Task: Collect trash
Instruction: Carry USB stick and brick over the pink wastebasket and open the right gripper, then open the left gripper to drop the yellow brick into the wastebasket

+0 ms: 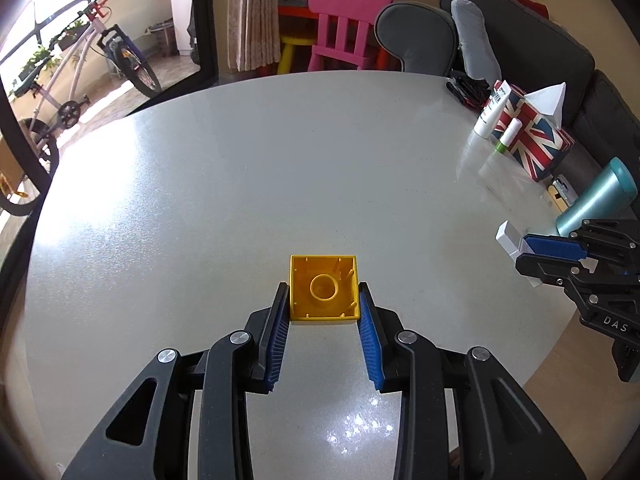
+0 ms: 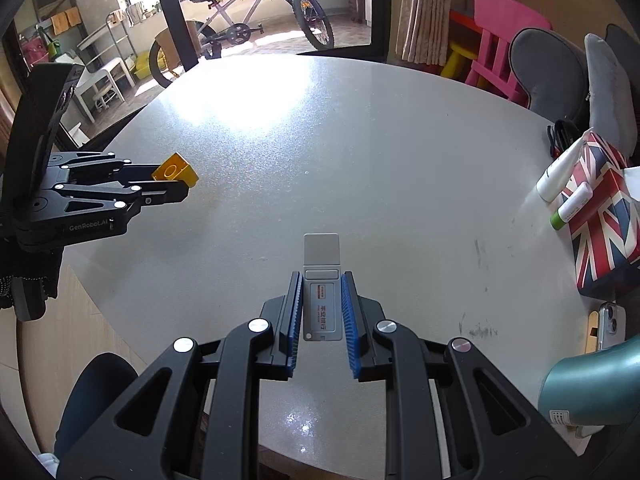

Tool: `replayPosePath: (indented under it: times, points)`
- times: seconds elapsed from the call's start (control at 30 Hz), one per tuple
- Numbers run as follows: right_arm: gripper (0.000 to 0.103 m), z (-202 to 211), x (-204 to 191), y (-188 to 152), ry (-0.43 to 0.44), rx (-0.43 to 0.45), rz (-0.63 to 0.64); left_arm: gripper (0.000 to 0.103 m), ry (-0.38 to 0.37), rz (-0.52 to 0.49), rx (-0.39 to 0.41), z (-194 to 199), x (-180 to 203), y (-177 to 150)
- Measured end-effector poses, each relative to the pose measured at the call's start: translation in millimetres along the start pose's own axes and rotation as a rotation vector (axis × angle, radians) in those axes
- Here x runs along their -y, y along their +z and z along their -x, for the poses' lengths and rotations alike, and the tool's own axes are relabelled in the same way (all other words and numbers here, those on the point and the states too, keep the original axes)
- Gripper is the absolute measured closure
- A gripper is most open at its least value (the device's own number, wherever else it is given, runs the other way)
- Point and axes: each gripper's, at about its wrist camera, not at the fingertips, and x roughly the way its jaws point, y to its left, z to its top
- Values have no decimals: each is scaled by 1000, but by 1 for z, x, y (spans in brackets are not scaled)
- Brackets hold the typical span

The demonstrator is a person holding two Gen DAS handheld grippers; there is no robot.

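Note:
My left gripper is shut on a yellow toy brick, hollow underside facing the camera, held just above the grey round table. From the right wrist view the same brick shows in the left gripper at the table's left side. My right gripper is shut on a small flat grey and white device with a printed label, its cap end sticking out past the fingertips. In the left wrist view that device pokes out of the right gripper at the far right.
A Union Jack tissue box, a white tube and a small green-capped stick stand at the table's right edge. A teal bottle and a phone lie nearer. Grey chairs, a pink chair and a bicycle are beyond.

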Motion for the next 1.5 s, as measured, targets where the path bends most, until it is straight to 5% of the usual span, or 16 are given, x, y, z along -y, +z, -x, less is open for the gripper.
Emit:
replayPosePath:
  times: [0.53,1.03,1.37,1.4,1.47,1.5]
  points:
    - [84,58,-37,-43,25,66,47,70,-37,-60,76,81,33,-63]
    - [84,65,-83,-106,122,16,88,70,-73,-42,57,96,46,-126]
    - [83,51,-102,-119,178,-29,116,70,-93,-29,56,102,47,-145]
    - [82,51,-102,-117,182,-28,119,70,-93,-29,57,103,47,-145]
    - [55,53,-102,-117,177,-15,114,70,-92,-29,56,103,46,-145]
    - [30,54,-100,-115,175,-1,107,70,-92,-29,56,103,46,-144]
